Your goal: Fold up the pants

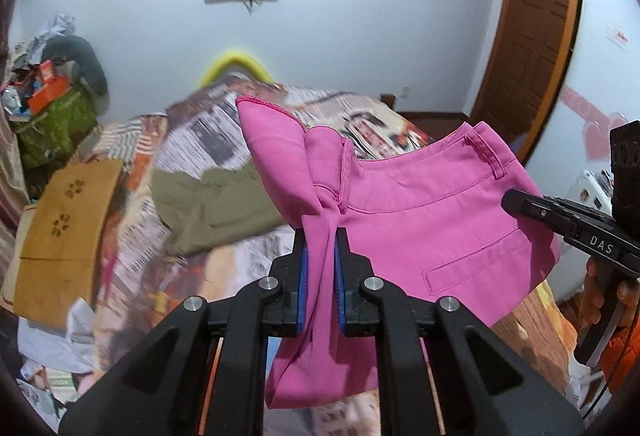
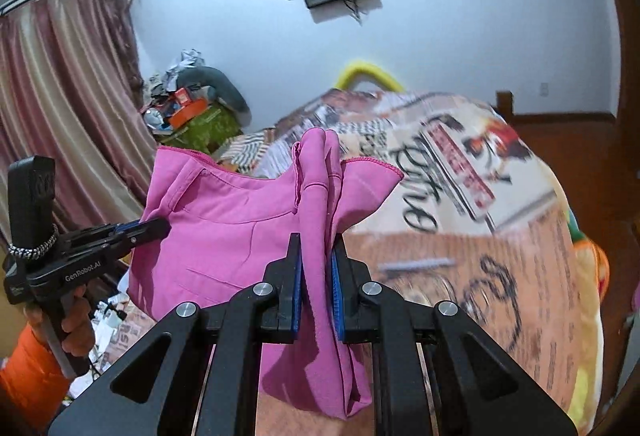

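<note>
Pink pants [image 1: 420, 220] hang in the air above the bed, held by both grippers. My left gripper [image 1: 320, 236] is shut on a bunched edge of the pink cloth. My right gripper [image 2: 316, 240] is shut on another bunched edge of the pants [image 2: 224, 220]. The waistband with a belt loop and a back pocket faces the left wrist view. The right gripper also shows at the right of the left wrist view [image 1: 516, 202], and the left gripper at the left of the right wrist view [image 2: 160, 226]. Cloth hangs down below both sets of fingers.
A bed with a newspaper-print cover [image 2: 480, 196] lies below. Olive pants [image 1: 212, 196] and a brown garment [image 1: 64, 232] lie on it. A cluttered pile [image 1: 52, 96] stands at the left wall, a curtain [image 2: 60, 96] beyond it, a wooden door [image 1: 536, 36] at the right.
</note>
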Action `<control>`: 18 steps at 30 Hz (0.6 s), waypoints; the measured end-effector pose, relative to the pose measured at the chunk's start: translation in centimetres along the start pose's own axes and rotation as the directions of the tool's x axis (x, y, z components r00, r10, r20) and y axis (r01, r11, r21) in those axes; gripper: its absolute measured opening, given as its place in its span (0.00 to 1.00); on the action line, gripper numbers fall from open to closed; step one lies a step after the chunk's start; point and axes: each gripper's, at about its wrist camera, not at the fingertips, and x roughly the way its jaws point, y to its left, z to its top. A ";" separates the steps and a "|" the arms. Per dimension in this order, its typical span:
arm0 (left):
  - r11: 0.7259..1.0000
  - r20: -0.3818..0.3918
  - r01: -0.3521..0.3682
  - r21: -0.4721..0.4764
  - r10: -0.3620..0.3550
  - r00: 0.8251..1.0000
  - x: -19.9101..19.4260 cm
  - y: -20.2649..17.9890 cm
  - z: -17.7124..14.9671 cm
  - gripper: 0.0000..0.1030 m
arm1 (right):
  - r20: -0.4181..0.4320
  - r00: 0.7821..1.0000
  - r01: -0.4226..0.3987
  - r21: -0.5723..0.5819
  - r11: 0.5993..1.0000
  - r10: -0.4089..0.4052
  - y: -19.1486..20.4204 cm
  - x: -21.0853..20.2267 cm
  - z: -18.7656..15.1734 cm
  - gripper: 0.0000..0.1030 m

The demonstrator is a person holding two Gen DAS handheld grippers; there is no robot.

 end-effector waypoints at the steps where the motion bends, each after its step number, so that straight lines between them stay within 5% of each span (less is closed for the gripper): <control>1: 1.000 0.008 -0.011 -0.002 0.011 1.000 -0.1 0.6 0.4 0.10 | 0.004 1.000 -0.003 -0.014 1.000 0.003 0.5 0.6 0.6 0.10; 18: 0.982 0.035 -0.139 -0.131 0.145 0.989 8.0 13.3 5.6 0.10 | -0.002 0.999 -0.044 -0.125 0.991 0.044 5.3 13.4 8.3 0.10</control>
